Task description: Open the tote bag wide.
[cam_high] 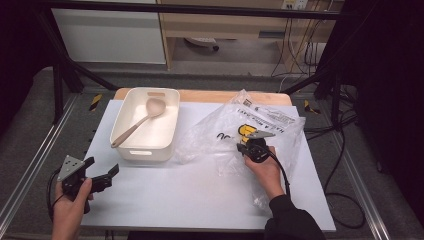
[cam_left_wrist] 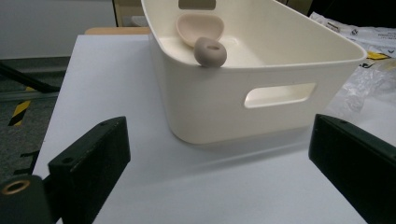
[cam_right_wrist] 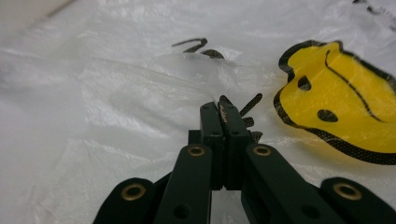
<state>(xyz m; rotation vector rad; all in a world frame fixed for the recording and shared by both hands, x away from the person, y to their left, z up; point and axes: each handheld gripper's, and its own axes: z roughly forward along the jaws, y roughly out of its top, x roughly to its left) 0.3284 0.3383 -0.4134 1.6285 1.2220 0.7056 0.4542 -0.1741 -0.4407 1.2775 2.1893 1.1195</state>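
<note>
Crinkled clear plastic bag with a yellow smiley print (cam_high: 250,131), flat on the white bench (cam_high: 165,200), pinched between closed right gripper (cam_right_wrist: 223,108) fingers; left gripper (cam_high: 102,175) fingers wide. Grasp step; next, likely lifting without tearing.

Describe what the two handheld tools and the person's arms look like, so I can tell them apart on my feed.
Both are black two-jaw tools. The left claw carries a grey three-cornered plate on top, with a black cable looping beside the hand. The right claw has the same grey plate, brass-coloured rivets on its linkage, and a black cable trailing back along a dark long sleeve. The left forearm is bare.
</note>
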